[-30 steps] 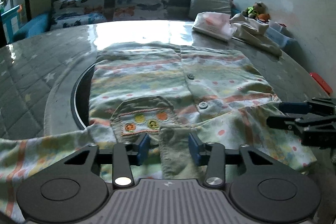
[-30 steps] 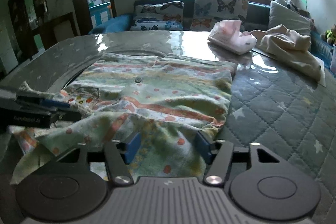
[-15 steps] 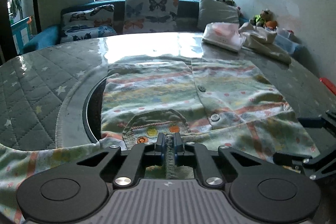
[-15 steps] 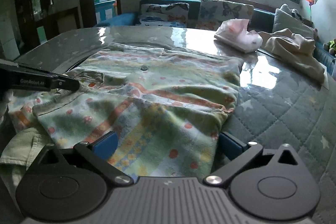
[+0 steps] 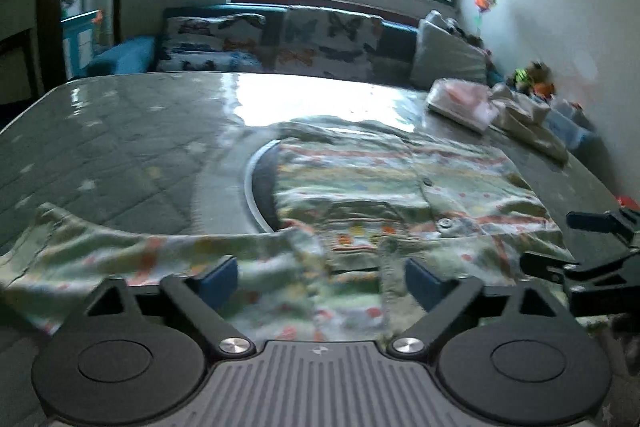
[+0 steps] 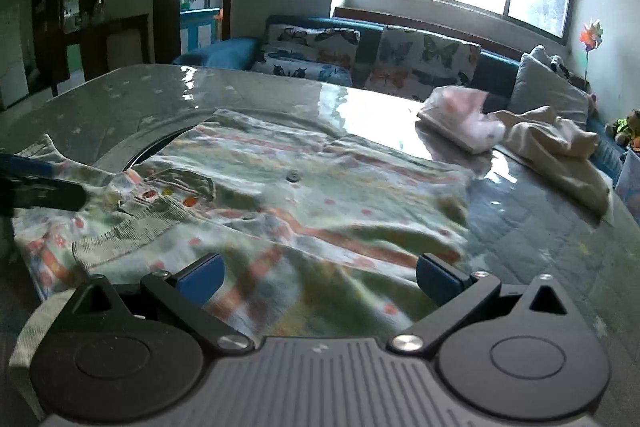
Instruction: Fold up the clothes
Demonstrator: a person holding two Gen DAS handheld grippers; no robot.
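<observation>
A pale green child's shirt (image 5: 400, 179) with orange stripes, dots, buttons and a chest pocket lies spread on the quilted table (image 5: 120, 147). One sleeve (image 5: 100, 251) stretches out to the left. My left gripper (image 5: 320, 283) hangs low over the near hem. Its jaws are opening wide, and cloth lies under the gap without either pad pressing it. The ribbed band (image 5: 388, 267) rests loose by its right pad. My right gripper (image 6: 318, 277) stands open over the shirt (image 6: 320, 195) at its near right part, gripping nothing. Each gripper shows at the edge of the other's view.
A folded pink garment (image 6: 460, 119) and a crumpled cream one (image 6: 552, 139) lie at the table's far right. A dark round inset (image 5: 260, 187) sits under the shirt's left side. Behind the table stands a sofa with butterfly cushions (image 6: 420, 55). A red object (image 5: 628, 203) lies at the right edge.
The left gripper pinched shut on the ribbed band, then let it go, opened wide and shifted left. The right gripper opened wide and drew slightly back from the shirt.
</observation>
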